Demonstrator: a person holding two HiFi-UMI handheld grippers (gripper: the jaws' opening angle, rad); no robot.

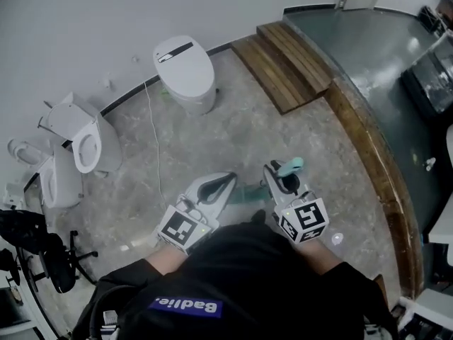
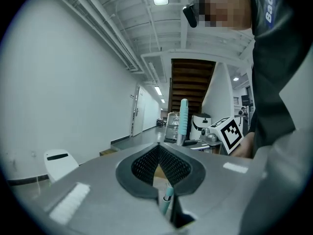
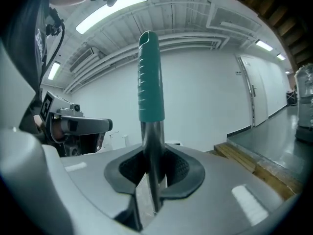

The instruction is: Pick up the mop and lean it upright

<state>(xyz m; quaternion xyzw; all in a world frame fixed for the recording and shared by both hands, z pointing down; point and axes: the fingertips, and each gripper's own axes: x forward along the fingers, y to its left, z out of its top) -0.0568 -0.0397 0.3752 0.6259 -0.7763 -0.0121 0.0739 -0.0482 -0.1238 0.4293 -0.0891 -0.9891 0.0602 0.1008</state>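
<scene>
Plainly the mop (image 3: pixel 148 80) stands near upright in front of the person. Its bare steel shaft is clamped between the jaws of the right gripper (image 1: pixel 282 179), just below the ribbed teal grip, and it is well apart from the white wall (image 1: pixel 85 20).

It should handle as a light, stiff pole. The polished shaft looks slippery, so a hold at the foot of the ribbed grip, where it is held now, seems soundest, with a second hold lower down to stop the head from swinging. The mop's head is hidden by the person's body in the head view.

The left gripper (image 1: pixel 228 179) has its jaws together tip to tip, with nothing pressed between the pads. A teal sliver (image 2: pixel 167 196) shows low in the gap behind them — what it belongs to I cannot tell.

Counted: one mop and two grippers. There are three toilets (image 1: pixel 185 68) along the wall, one with its lid shut and two with lids raised. There is also one wooden platform (image 1: pixel 287 59) — and one thin cable (image 1: pixel 151 133) trailing across the stone floor (image 1: pixel 233 133).
</scene>
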